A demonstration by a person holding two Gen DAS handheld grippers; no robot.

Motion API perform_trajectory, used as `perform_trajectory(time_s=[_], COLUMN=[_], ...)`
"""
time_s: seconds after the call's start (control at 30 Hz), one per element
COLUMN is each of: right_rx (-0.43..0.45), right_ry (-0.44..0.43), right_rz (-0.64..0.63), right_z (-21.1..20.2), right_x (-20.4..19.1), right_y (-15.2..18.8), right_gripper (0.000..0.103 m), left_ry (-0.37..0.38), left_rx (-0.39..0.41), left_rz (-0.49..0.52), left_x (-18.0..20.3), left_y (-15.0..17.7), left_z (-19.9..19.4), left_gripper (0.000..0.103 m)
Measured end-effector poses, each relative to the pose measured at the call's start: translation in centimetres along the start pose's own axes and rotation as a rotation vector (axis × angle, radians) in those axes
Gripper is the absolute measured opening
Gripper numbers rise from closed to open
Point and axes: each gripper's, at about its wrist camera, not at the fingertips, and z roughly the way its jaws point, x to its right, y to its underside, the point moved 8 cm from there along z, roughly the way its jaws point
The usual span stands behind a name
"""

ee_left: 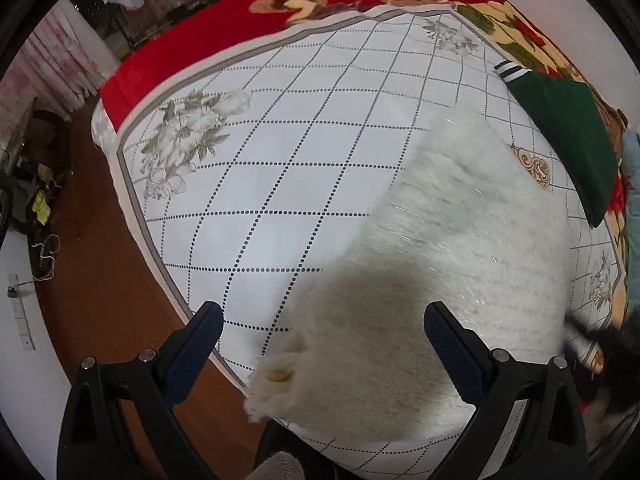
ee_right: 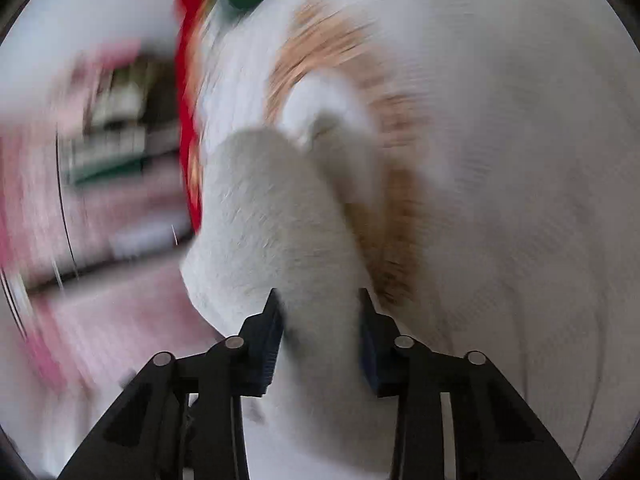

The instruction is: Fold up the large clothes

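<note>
A fluffy white garment (ee_left: 452,248) lies on the bed's white checked sheet (ee_left: 280,152), reaching from the near edge toward the right. My left gripper (ee_left: 322,322) is open and empty, hovering above the garment's near end. In the right wrist view, which is heavily blurred, my right gripper (ee_right: 320,304) is shut on a bunched part of the white garment (ee_right: 264,216), lifted off the bed. The right gripper also shows as a dark blur in the left wrist view (ee_left: 600,344) at the garment's right edge.
A folded dark green garment (ee_left: 568,136) with a striped cuff lies at the bed's far right. A red floral blanket (ee_left: 240,28) covers the far side. A brown wooden floor (ee_left: 104,296) with cables and clutter lies left of the bed.
</note>
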Motion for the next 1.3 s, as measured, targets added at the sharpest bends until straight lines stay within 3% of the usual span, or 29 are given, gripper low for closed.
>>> perform_trajectory(time_s=[0.03, 0.17, 0.2, 0.27, 0.33, 0.4, 0.47, 0.57, 0.63, 0.67, 0.7, 0.8, 0.93, 1.07, 1.17, 1.27, 1.3], right_rx=[0.004, -0.061, -0.079, -0.097, -0.114, -0.145, -0.216, -0.309, -0.299, -0.296, -0.284, -0.231, -0.215, -0.235, -0.216, -0.188, -0.171], right_ry=[0.061, 0.136, 0.152, 0.200, 0.198, 0.193, 0.244, 0.460, 0.515, 0.486, 0.463, 0.251, 0.092, 0.005, -0.086, -0.171, -0.182], right_rz=[-0.006, -0.115, -0.164, -0.240, -0.294, -0.361, -0.447, -0.529, -0.528, -0.512, -0.499, -0.326, -0.091, 0.085, 0.158, 0.226, 0.223], right_z=[-1.1, -3.2, -3.6, -4.1, -4.2, -3.2, -0.3, 6.1, 7.5, 7.1, 6.3, 1.5, -2.3, -0.3, 2.5, 5.0, 5.2], right_x=[1.3, 0.9, 0.1, -1.6, -3.8, -6.0, -8.0, -6.0, -5.3, -6.1, -6.7, -7.5, -4.1, 0.3, 1.6, 2.2, 2.1], right_y=[1.0, 4.4, 4.8, 5.2, 5.4, 5.8, 6.5, 6.8, 6.5, 6.4, 6.4, 6.5, 8.8, 11.2, 11.1, 10.2, 10.1], right_gripper=[0.035, 0.038, 0.055, 0.072, 0.072, 0.072, 0.072, 0.073, 0.081, 0.087, 0.087, 0.087, 0.087, 0.083, 0.082, 0.068, 0.057], left_ry=[0.006, -0.004, 0.000, -0.023, -0.038, -0.056, -0.071, -0.100, -0.107, -0.099, -0.085, -0.022, 0.029, 0.046, 0.067, 0.061, 0.056], left_rx=[-0.008, -0.064, -0.081, -0.121, -0.157, -0.187, -0.197, -0.178, -0.181, -0.182, -0.186, -0.180, -0.170, -0.144, -0.123, -0.085, -0.069], left_rz=[0.004, 0.033, 0.034, 0.040, 0.044, 0.042, 0.038, 0.053, 0.058, 0.050, 0.035, -0.012, -0.060, -0.090, -0.117, -0.121, -0.126], left_x=[0.4, 1.4, 1.6, 1.5, 1.3, 0.8, 0.4, 0.2, 0.4, 0.4, 0.6, 1.5, 2.5, 2.7, 2.7, 2.9, 2.8], left_y=[0.2, 2.2, 3.1, 4.9, 7.0, 8.6, 9.5, 10.4, 11.2, 11.4, 11.8, 12.6, 13.9, 14.6, 14.3, 14.1, 13.9], left_z=[-0.2, 0.1, 0.3, 0.8, 1.2, 1.6, 1.9, 2.6, 3.2, 3.2, 3.4, 4.2, 6.5, 9.1, 10.2, 10.5, 10.7], left_gripper=[0.103, 0.103, 0.103, 0.103, 0.103, 0.103, 0.103, 0.103, 0.103, 0.103, 0.103, 0.103, 0.103, 0.103, 0.103, 0.103, 0.103])
